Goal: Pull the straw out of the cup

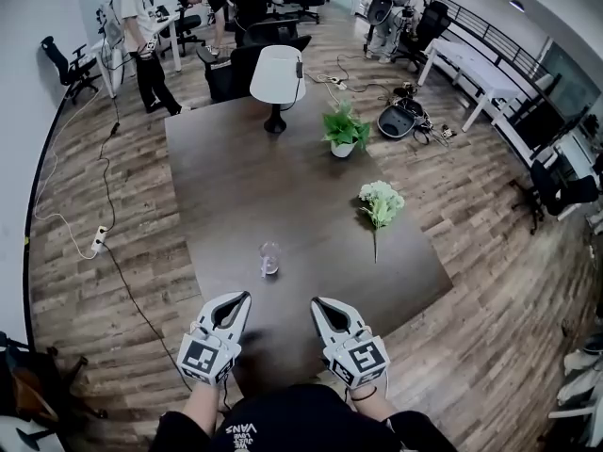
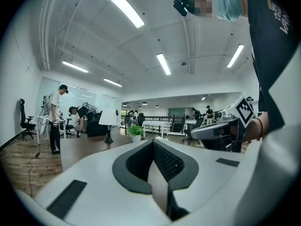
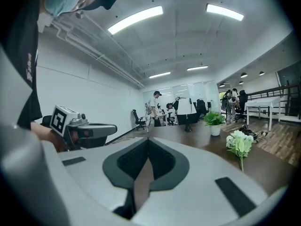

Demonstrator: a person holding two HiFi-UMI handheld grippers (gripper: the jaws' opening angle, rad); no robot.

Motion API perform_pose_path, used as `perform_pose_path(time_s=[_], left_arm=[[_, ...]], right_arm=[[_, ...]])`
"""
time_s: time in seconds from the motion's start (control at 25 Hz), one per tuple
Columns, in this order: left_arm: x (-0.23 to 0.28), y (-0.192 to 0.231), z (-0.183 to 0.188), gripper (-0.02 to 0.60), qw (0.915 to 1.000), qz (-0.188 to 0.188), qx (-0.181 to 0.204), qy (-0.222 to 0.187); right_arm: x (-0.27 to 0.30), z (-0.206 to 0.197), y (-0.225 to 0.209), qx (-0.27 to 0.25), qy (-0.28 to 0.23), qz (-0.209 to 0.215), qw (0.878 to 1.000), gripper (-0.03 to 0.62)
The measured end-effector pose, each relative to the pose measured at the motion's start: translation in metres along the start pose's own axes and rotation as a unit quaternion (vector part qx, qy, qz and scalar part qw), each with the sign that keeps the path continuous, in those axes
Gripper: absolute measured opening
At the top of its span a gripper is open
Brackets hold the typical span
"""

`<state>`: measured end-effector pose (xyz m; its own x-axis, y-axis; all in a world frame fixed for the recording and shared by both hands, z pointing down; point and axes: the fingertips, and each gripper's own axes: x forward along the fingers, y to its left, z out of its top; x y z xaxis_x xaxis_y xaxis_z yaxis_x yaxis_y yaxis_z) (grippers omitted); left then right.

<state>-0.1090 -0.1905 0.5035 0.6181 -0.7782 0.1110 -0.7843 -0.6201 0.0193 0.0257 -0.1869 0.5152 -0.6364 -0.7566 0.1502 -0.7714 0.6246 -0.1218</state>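
Low in the head view, side by side over the near edge of a dark wooden table (image 1: 236, 177): left gripper (image 1: 241, 298) and right gripper (image 1: 318, 302). Both with jaws pressed together, nothing between them, tips aimed up the frame.

Just above the tips, near centre frame: clear glass cup (image 1: 269, 259), upright on the tabletop, apart from both tools. Straw possibly a thin pale line inside the glass, too small to tell for sure.

Right of centre, white flower bunch (image 1: 381, 203) on the tabletop. Further up, potted green plant (image 1: 345, 130). Beyond it, white table lamp (image 1: 278, 75) at the far edge. Upper left, standing person (image 1: 141, 36) on the wood floor.
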Motion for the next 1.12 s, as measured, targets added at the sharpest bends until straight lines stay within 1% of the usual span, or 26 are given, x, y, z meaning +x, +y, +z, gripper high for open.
perform_pose_path(time_s=[0.32,0.52,0.76,0.92,1.12], left_arm=[[0.015,0.023,-0.007,0.011,1.0,0.009,-0.002,-0.002],[0.028,0.037,0.004,0.011,0.9999,0.016,-0.004,-0.002],[0.036,0.036,-0.003,0.011,0.9997,0.021,0.002,-0.007],[0.042,0.041,-0.007,0.012,0.9997,0.025,-0.003,-0.008],[0.048,0.036,-0.019,0.014,0.9998,0.015,-0.012,0.0]], right_arm=[[0.02,-0.005,-0.008,0.001,0.006,0.004,1.0,0.017],[0.03,0.005,-0.016,0.003,0.013,0.005,1.0,0.017],[0.025,-0.005,-0.022,0.003,0.017,0.005,1.0,0.018],[0.028,-0.004,-0.027,0.005,0.022,0.004,1.0,0.017],[0.028,-0.008,-0.033,0.007,0.026,0.005,1.0,0.017]])
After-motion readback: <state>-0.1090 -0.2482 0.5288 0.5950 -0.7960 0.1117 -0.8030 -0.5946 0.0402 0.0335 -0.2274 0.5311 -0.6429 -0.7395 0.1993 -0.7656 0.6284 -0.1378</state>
